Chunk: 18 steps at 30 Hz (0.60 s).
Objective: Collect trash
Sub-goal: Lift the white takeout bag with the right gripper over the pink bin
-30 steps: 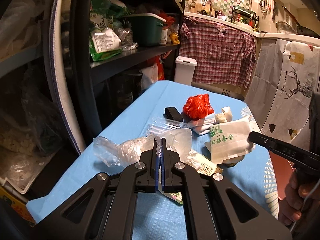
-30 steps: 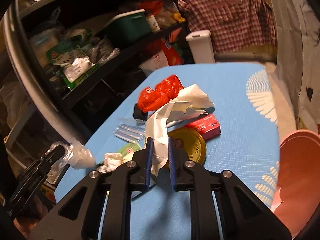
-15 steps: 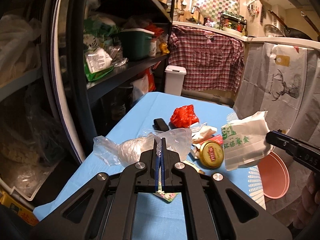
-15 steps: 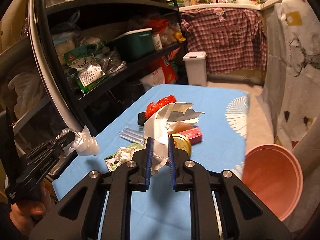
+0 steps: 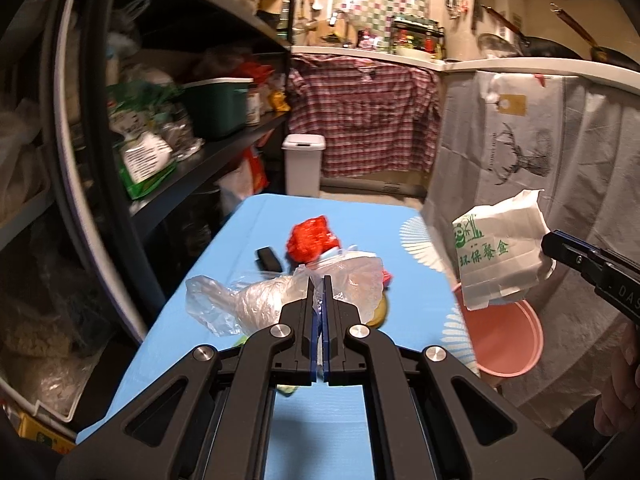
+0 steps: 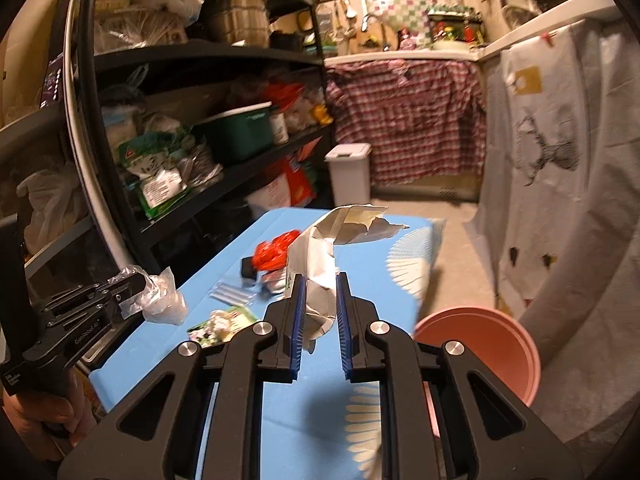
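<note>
The left gripper [image 5: 319, 280] is pinching a crumpled clear plastic bag [image 5: 256, 300] between jaws that are pressed almost together, and the bag is hanging clear of the blue table [image 5: 224, 256]. A second ago the same bag was sitting lower, close over the litter on the tabletop; now both views are looking down on the table from higher up and more of the room is showing.

The right gripper [image 6: 318, 284] is clamping a white paper bag [image 6: 320, 264] with green print, its jaws narrow with the folded paper squeezed between the pads. In the left wrist view that paper bag [image 5: 500, 256] is hanging in the air off the right edge of the table, above the pink bin [image 5: 508, 340] standing on the floor. A second ago it was still down among the litter on the table, covering a yellow lid, with the bin barely in sight.

Left on the table are a red plastic bag [image 5: 310, 238], a small black object [image 5: 268, 258] beside it, some clear wrappers [image 6: 232, 292] and a printed packet [image 6: 218, 324]. A hand [image 6: 44, 420] is gripping the left gripper's handle at the lower left of the right wrist view.
</note>
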### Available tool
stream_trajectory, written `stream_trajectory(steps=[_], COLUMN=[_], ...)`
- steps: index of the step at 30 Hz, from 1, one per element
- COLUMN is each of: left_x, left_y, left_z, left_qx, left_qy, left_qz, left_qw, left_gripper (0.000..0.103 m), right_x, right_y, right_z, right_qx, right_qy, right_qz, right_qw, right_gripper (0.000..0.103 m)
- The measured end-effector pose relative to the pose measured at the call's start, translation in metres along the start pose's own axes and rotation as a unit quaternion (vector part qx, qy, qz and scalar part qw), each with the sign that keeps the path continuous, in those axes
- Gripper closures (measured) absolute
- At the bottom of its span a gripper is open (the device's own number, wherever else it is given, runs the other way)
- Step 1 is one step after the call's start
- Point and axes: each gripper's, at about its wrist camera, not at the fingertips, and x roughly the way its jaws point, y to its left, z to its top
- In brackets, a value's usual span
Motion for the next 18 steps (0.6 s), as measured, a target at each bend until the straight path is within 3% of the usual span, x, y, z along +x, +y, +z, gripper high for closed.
stream_trajectory(steps=[11,18], left_x=[0.013,0.031], left_y=[-0.051,-0.085], left_z=[0.019,0.029], left_qx=[0.039,0.080], left_qy=[0.000,0.007], left_qz=[-0.057,-0.105], left_qw=[0.9976,0.9912], left_gripper=[0.102,0.102], right_x=[-0.035,-0.039], right_y=[-0.047,-0.082], right_z=[-0.003,-0.007], right_qx=[0.021,0.042], right_qy=[-0.037,-0.043], right_qz=[-0.087,-0.137], right_qw=[0.995,0.989], right_gripper=[0.087,0.087])
